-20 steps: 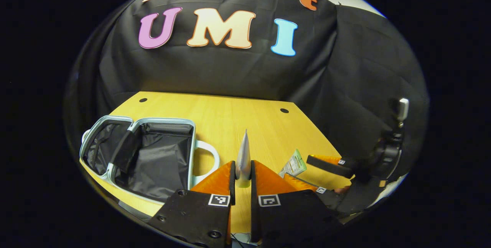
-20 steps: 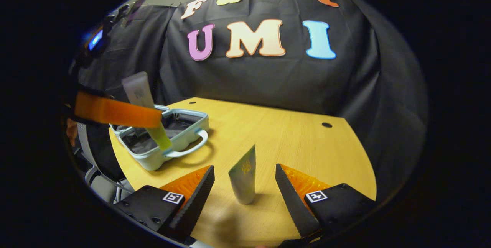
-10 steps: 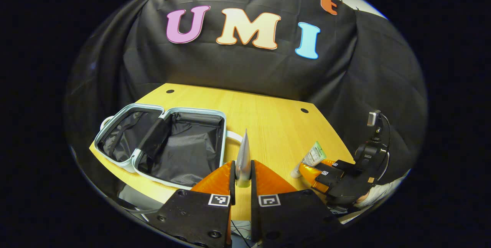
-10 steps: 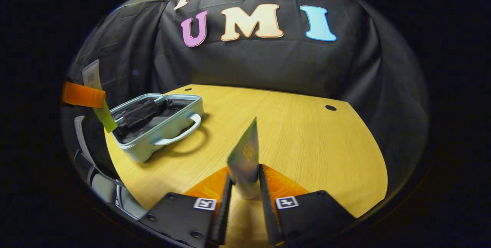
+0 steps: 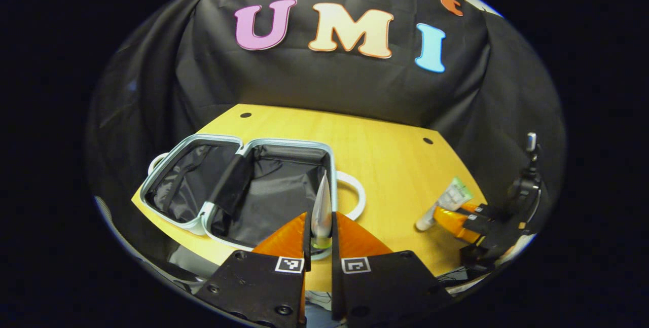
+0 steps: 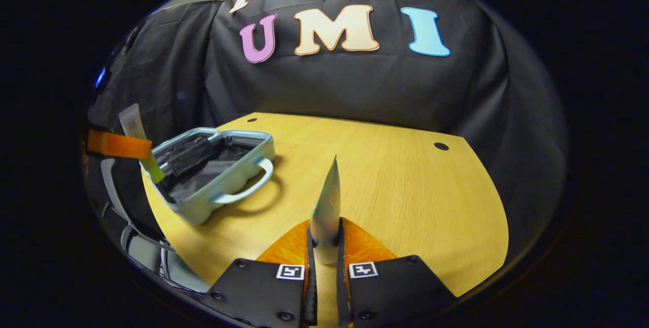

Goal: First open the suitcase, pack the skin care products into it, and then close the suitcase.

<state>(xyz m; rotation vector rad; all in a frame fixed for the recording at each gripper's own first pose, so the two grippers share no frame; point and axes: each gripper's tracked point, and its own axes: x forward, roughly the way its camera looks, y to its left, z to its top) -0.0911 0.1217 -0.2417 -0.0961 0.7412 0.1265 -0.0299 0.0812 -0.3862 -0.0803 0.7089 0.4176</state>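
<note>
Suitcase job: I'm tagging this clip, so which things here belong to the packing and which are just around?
Part of the job:
open suitcase
tube in left gripper
tube in right gripper
left gripper
right gripper

Just around:
wooden table
black cloth wall

A light wooden worktop [image 6: 405,186] with two dark round holes near its far edge carries an open pale-blue suitcase [image 6: 230,186] at its left side.
</note>
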